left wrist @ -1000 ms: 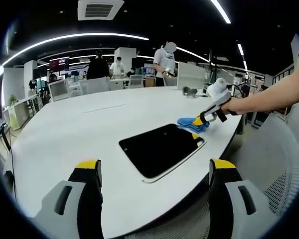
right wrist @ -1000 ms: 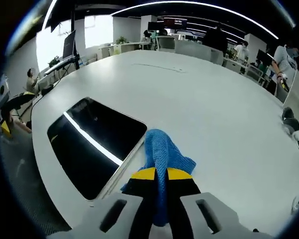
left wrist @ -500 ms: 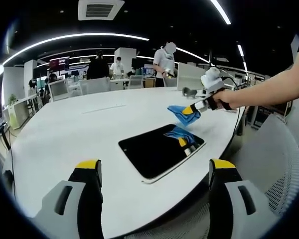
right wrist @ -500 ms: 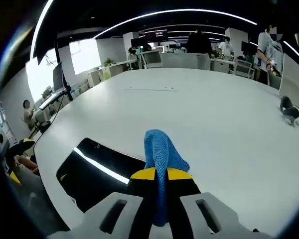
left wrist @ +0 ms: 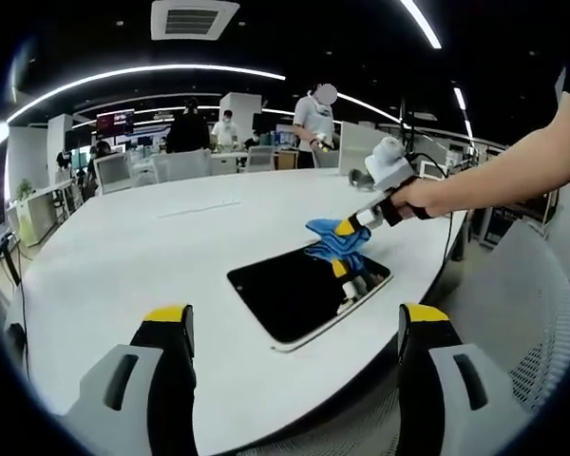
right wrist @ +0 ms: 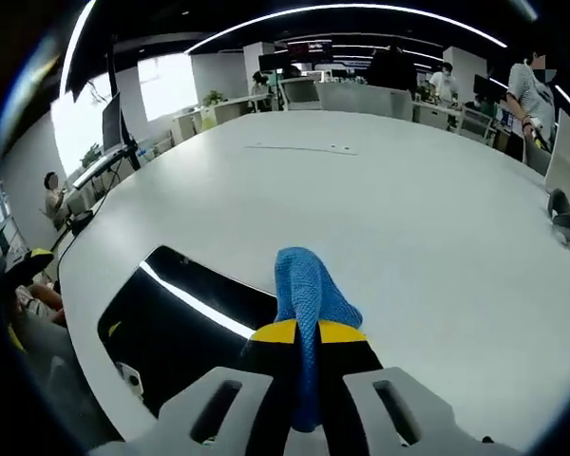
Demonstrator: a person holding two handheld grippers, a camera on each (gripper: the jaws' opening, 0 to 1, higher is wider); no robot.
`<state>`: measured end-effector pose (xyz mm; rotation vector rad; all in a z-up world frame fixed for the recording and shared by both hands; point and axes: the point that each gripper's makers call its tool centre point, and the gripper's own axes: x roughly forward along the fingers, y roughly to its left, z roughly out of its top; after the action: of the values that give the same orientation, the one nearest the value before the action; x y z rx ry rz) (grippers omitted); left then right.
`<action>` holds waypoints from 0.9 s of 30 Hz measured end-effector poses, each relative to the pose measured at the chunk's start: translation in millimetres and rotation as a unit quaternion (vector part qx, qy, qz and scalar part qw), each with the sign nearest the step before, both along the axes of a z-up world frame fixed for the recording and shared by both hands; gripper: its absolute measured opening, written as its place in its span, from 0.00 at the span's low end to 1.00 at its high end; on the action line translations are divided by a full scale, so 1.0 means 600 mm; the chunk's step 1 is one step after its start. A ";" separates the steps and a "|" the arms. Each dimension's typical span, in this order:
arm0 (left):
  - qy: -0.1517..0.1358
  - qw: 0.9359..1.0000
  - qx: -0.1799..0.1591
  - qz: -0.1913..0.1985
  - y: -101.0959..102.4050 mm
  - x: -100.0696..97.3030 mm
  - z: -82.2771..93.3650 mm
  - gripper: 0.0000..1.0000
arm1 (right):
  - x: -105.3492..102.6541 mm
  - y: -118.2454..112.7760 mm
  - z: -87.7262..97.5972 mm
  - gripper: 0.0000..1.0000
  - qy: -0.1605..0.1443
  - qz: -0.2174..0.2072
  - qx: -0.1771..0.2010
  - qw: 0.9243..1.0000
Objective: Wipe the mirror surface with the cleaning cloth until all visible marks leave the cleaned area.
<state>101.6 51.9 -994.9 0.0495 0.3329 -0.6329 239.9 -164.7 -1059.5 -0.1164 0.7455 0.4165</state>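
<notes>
A dark rectangular mirror point(left wrist: 299, 288) with a pale rim lies flat on the white table point(left wrist: 152, 256), near its right edge. In the left gripper view my right gripper point(left wrist: 344, 226) hangs just above the mirror's far corner, shut on a blue cleaning cloth point(left wrist: 329, 239), and their reflection shows in the glass. My left gripper point(left wrist: 290, 328) stands open at the table's near edge, nothing between its fingers. In the right gripper view the blue cloth point(right wrist: 307, 290) rises from the shut right gripper point(right wrist: 307, 332) over the mirror point(right wrist: 176, 323).
A white mesh chair point(left wrist: 541, 332) stands right of the table. A small dark object point(left wrist: 358, 175) and cables lie at the table's far right. Several people stand or sit at desks point(left wrist: 218, 142) beyond the table. A thin strip point(right wrist: 299, 148) lies mid-table.
My right gripper lifted the blue cloth from the table beside the mirror's far corner, raised it, then brought it down and left over the mirror. The left gripper stayed put.
</notes>
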 end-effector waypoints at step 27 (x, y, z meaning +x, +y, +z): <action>0.000 1.000 -0.004 -0.001 -0.006 -0.001 0.000 0.86 | 0.053 -0.016 -0.047 0.00 0.018 -0.017 -0.025 0.999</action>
<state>101.0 48.5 -994.9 0.0425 0.3300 -0.6354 271.4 -174.2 -1087.7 -0.1427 0.7917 0.3683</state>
